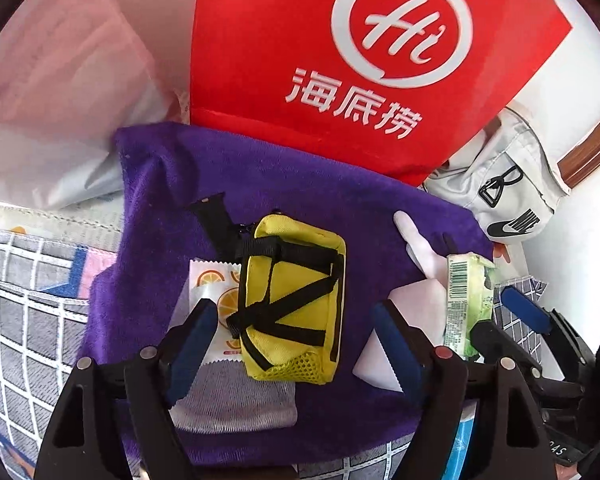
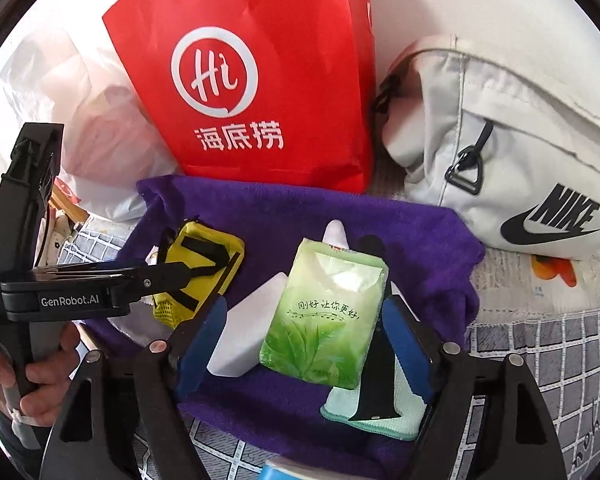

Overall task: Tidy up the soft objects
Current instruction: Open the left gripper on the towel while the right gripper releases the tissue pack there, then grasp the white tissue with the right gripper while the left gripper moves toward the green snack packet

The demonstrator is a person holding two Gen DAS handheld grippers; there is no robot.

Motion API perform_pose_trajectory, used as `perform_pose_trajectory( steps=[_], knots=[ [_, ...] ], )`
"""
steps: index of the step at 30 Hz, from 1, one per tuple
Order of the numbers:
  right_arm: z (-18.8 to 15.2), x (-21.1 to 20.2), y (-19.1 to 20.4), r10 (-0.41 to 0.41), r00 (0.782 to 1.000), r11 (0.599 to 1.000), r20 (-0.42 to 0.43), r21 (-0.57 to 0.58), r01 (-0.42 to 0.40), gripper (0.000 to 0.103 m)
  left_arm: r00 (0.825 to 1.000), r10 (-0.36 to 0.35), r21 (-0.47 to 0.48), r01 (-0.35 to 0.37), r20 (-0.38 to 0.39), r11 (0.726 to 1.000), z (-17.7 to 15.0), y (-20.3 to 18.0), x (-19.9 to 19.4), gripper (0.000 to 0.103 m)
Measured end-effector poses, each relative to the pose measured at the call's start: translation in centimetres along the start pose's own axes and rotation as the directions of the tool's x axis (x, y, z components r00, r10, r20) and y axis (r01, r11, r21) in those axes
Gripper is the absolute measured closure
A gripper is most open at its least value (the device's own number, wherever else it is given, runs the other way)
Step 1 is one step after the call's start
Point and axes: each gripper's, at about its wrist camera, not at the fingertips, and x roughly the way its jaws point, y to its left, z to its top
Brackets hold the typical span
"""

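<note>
on the purple towel [image 1: 171, 184], the left gripper [image 1: 291, 332] stands released around the yellow pouch [image 1: 291, 300] and the right gripper [image 2: 304, 328] released around the green tissue pack [image 2: 324, 312], with the red bag [image 2: 259, 80] upright behind.

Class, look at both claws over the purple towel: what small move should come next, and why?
Probably lower the left claw and close it on the yellow pouch: its jaws stand open either side of the pouch, not pressing it. The right claw likewise straddles the tissue pack.
</note>
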Motion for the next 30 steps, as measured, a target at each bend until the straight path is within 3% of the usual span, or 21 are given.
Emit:
perform_pose_trajectory(
  steps=[7, 9, 12, 18, 20, 21, 30],
  knots=[
    [0.3, -3.6, 0.9, -0.022, 0.996, 1.000, 0.087, -0.006, 0.023, 0.023, 0.996, 0.046, 0.009, -0.046, 0.076, 0.999, -0.3, -1.0, -3.9, 0.024],
    [-0.1, -5.0, 1.2, -0.033, 0.993, 0.999, 0.110, -0.007, 0.034, 0.023, 0.991, 0.049, 0.007, -0.050, 0.127, 0.999, -1.0, -0.8, -6.0, 0.024],
    [-1.7, -6.9, 2.2, -0.014, 0.991, 0.999, 0.136, -0.037, 0.019, 0.023, 0.988, 0.065, 0.005, -0.066, 0.141, 0.998, -2.4, 0.0, -8.6, 0.024],
    [-6.7, -9.6, 5.3, 0.028, 0.992, 0.993, 0.120, -0.117, -0.014, 0.025, 0.981, 0.078, 0.000, -0.080, 0.176, 0.997, -6.5, 1.7, -12.4, 0.024],
    [-9.0, -10.4, 6.8, 0.060, 0.991, 0.989, 0.122, -0.141, -0.043, 0.045, 0.982, 0.083, -0.009, -0.083, 0.172, 0.997, -8.0, 2.3, -13.2, 0.024],
    [-10.1, -10.8, 7.4, 0.077, 0.990, 0.987, 0.115, -0.151, -0.060, 0.047, 0.982, 0.083, -0.007, -0.083, 0.171, 0.997, -8.6, 2.6, -13.8, 0.024],
    [-19.0, -11.8, 13.5, 0.141, 0.989, 0.954, 0.038, -0.273, -0.125, 0.048, 0.983, 0.081, -0.030, -0.078, 0.162, 0.997, -16.2, 4.9, -15.9, 0.024]
  ],
)
